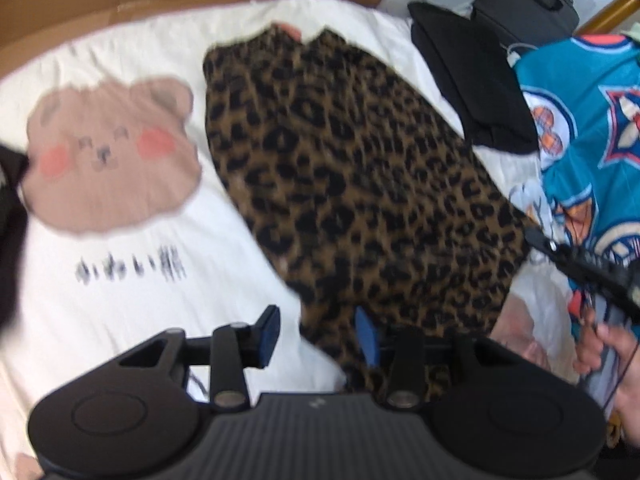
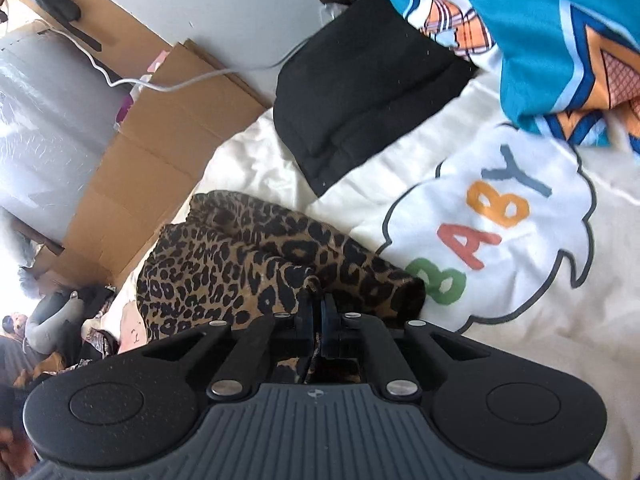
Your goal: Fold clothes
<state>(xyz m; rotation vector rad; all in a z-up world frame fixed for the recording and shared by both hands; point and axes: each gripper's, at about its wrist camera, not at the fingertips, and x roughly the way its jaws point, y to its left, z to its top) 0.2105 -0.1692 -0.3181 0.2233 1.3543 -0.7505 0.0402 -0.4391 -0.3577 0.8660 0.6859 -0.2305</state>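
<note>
Right gripper (image 2: 316, 306) pinches a bunched fold of the leopard garment (image 2: 256, 264), its jaws closed on the cloth. Left gripper (image 1: 318, 334) stands open over the garment's near edge, which lies spread on the white sheet (image 1: 132, 288) beside a bear print (image 1: 110, 152).

A brown, black-spotted leopard garment (image 1: 352, 184) lies on white bedding (image 1: 120, 280) beside black cloth (image 2: 360, 92) and teal jersey (image 2: 540, 20).
</note>
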